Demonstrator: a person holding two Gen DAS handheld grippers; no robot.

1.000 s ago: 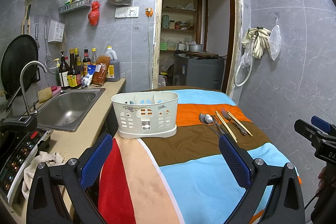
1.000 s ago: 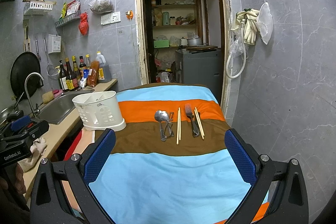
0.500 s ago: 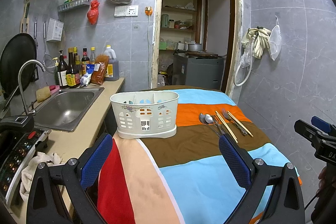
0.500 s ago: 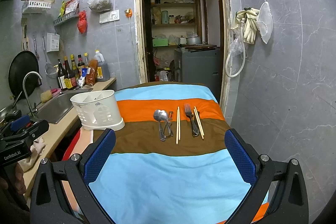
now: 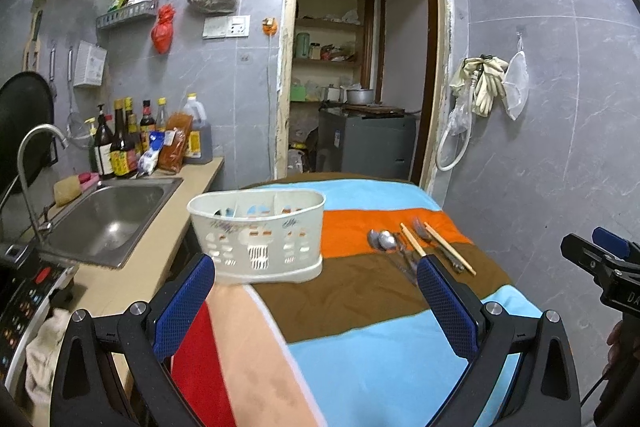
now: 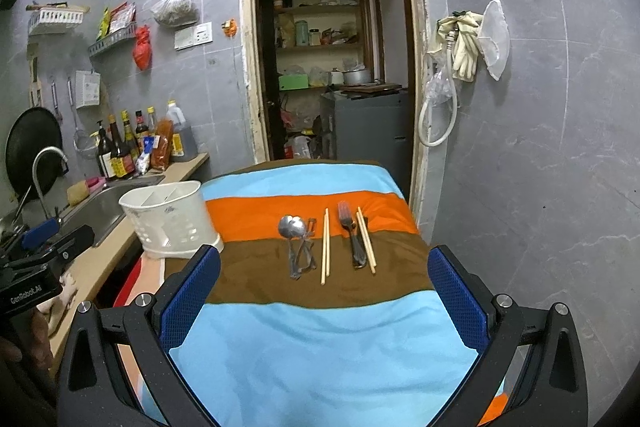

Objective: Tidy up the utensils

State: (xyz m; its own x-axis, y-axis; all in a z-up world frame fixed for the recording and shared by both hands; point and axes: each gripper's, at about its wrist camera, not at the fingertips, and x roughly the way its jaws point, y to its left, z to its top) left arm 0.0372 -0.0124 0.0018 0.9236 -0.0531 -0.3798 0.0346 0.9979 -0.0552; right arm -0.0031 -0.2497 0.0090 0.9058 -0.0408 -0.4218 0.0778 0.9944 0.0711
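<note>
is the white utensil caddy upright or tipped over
Upright. The white utensil caddy stands on its base on the striped cloth, open top facing up, with its inner dividers visible in the right wrist view.

— What sort of room lies ahead of the tongs?

— A small home kitchen. Left of the left-hand tongs sits a steel sink [image 5: 108, 223] with a curved tap [image 5: 32, 163], and sauce bottles [image 5: 120, 143] stand behind it.

— Anything on the walls?

— Grey tiles, a black pan [image 5: 24, 123] hanging far left, rubber gloves [image 6: 464, 47] on a hook to the right. Straight ahead, a doorway [image 6: 328, 59] opens onto pantry shelves.
</note>
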